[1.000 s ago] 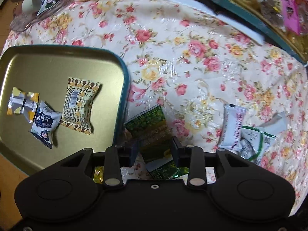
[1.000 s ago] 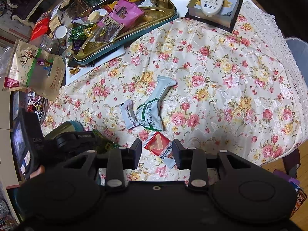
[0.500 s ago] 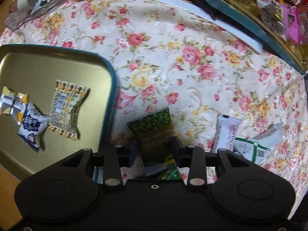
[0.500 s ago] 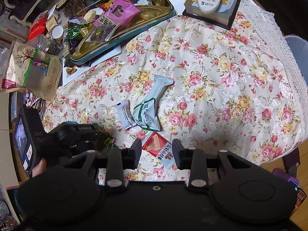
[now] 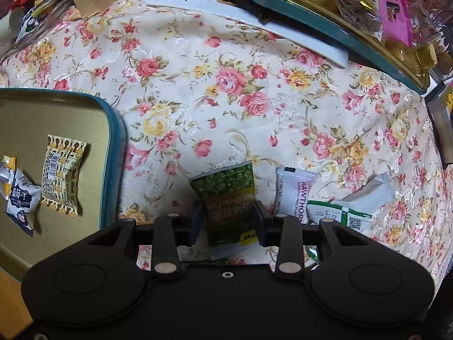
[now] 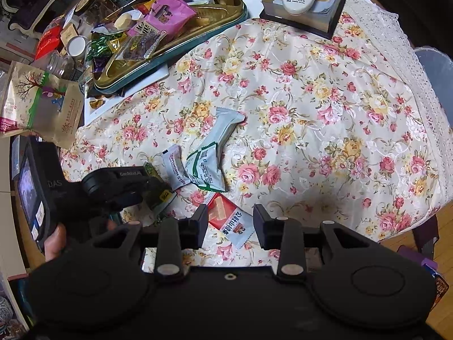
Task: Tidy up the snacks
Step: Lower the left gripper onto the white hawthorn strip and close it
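Resting on glossy floral cloth over the surface (image 5: 226,90), a shallow gold metal tray with a teal rounded rim (image 5: 114,153) holds crinkled foil snack sachets, among them a yellow-and-brown patterned packet (image 5: 62,175) lying flat with its long axis running toward the camera. To its right, the left gripper (image 5: 228,221) pinches a green pea snack packet (image 5: 226,195) between wide-set jaws, the shiny rectangular pouch standing lengthwise away from the fingers, its serrated end pointing outward above the cloth just right of the tray. Beside it lie a white hawthorn stick wrapper (image 5: 297,192) and a crumpled grey-green sachet (image 5: 348,206). In the right wrist view, the right gripper (image 6: 229,223) hovers with jaws spread either side of a flat red-and-white packet (image 6: 226,221), which lies diagonally on the cloth, untouched by either finger.
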Action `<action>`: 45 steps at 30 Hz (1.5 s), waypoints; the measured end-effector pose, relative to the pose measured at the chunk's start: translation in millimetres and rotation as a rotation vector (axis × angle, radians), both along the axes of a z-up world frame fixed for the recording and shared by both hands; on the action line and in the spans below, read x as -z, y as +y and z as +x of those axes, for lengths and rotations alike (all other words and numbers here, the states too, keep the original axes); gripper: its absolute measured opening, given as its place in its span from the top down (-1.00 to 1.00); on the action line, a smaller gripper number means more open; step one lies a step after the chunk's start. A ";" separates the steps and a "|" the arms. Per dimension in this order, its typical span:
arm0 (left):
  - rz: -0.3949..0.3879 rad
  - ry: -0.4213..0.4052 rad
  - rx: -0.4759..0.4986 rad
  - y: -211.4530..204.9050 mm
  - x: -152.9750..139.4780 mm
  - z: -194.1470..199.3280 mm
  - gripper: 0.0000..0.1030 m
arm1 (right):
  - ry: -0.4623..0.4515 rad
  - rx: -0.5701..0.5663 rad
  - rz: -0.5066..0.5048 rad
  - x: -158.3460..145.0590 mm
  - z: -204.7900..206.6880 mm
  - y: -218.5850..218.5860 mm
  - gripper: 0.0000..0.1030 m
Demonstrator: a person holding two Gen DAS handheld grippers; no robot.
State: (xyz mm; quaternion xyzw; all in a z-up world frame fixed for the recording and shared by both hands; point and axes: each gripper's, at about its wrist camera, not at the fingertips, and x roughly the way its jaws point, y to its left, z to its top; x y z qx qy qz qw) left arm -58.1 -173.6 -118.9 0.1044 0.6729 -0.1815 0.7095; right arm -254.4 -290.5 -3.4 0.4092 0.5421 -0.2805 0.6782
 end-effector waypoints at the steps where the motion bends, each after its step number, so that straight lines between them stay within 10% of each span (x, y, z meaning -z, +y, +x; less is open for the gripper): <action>1: -0.001 0.002 -0.005 -1.4 0.4 -0.1 0.09 | 0.004 -0.001 -0.001 0.9 -1.3 -0.4 0.27; 12: -0.029 -0.018 -0.004 -15.9 -13.5 -13.8 1.00 | 0.004 0.019 0.005 0.9 -8.6 -5.7 0.27; 45: -0.053 -0.029 0.104 6.8 -69.8 -7.6 0.78 | -0.023 0.101 -0.004 50.8 40.3 -5.7 0.15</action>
